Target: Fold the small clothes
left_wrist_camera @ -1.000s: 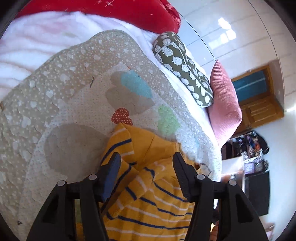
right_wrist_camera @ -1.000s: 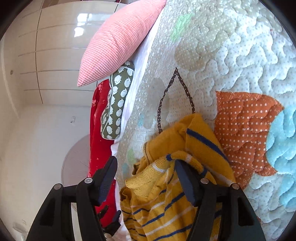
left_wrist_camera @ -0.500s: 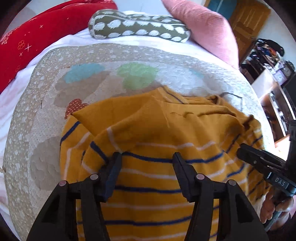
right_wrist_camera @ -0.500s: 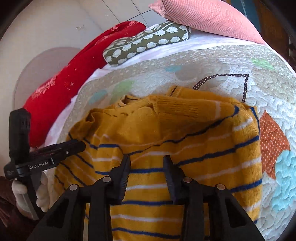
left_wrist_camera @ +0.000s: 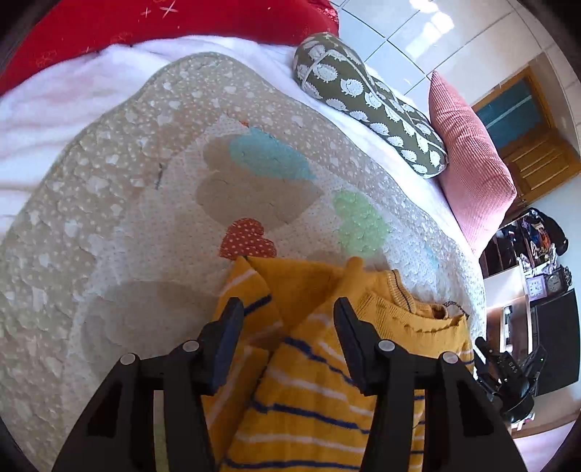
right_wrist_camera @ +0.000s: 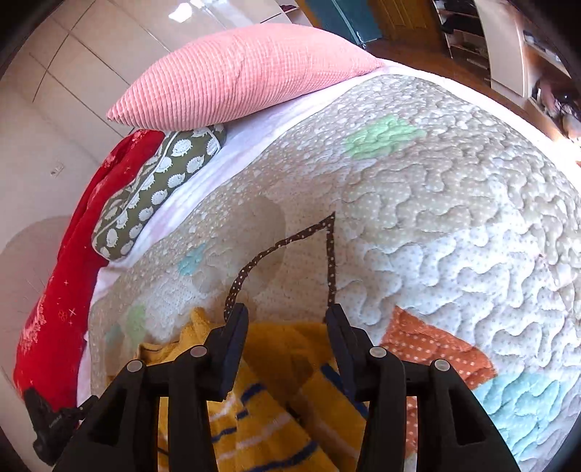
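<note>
A small mustard-yellow sweater [left_wrist_camera: 312, 366] with blue and white stripes lies bunched on a quilted beige play mat [left_wrist_camera: 152, 203] on a bed. My left gripper [left_wrist_camera: 287, 316] is open just above the sweater, one sleeve and the collar lying beneath its fingers. In the right wrist view the sweater [right_wrist_camera: 283, 392] is rumpled under my right gripper [right_wrist_camera: 287, 319], which is open above its far edge. The right gripper shows at the left view's lower right edge [left_wrist_camera: 508, 374]; the left gripper shows at the right view's lower left [right_wrist_camera: 54, 424].
A pink ribbed pillow [left_wrist_camera: 468, 156], a green patterned bolster [left_wrist_camera: 366, 101] and a red cushion [left_wrist_camera: 145, 32] line the bed's far side. A white sheet [left_wrist_camera: 54, 109] shows beyond the mat. Shelves and a dark cabinet [left_wrist_camera: 544, 326] stand off the bed's right edge.
Half a second ago the sweater was spread wide under both grippers. Now it lies bunched, and both views have swung so more bare mat lies ahead. The right jaws have widened.
</note>
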`<act>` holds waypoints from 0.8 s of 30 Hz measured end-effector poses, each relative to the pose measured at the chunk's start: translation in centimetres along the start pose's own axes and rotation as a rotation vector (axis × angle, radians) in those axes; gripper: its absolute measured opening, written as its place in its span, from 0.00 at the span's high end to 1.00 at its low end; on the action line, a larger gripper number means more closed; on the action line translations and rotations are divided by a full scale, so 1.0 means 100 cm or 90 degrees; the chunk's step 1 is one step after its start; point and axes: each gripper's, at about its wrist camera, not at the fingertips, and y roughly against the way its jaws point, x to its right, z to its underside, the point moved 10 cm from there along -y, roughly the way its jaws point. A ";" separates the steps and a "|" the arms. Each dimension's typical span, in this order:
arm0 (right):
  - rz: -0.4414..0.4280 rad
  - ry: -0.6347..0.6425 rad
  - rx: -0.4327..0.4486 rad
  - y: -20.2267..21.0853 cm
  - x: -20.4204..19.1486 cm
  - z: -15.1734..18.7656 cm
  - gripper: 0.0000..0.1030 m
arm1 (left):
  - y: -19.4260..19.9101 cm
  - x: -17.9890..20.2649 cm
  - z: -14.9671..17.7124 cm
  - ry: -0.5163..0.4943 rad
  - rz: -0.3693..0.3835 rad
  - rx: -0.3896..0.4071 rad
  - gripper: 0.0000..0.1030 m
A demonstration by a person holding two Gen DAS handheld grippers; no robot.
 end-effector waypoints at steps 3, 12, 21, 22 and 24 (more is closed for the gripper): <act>-0.008 0.037 -0.001 0.033 0.012 0.013 0.53 | 0.021 -0.010 0.012 -0.027 -0.013 0.004 0.51; -0.032 0.108 -0.011 0.111 0.045 0.089 0.46 | 0.048 -0.028 0.091 -0.098 -0.029 -0.016 0.42; -0.018 0.187 -0.032 0.107 0.034 0.154 0.59 | 0.030 -0.018 0.144 -0.203 -0.118 -0.023 0.63; -0.018 0.202 -0.050 0.103 0.029 0.161 0.91 | 0.035 -0.017 0.142 -0.205 -0.117 -0.030 0.76; -0.016 0.210 -0.064 0.104 0.024 0.164 0.91 | 0.051 -0.017 0.134 -0.203 -0.099 -0.037 0.89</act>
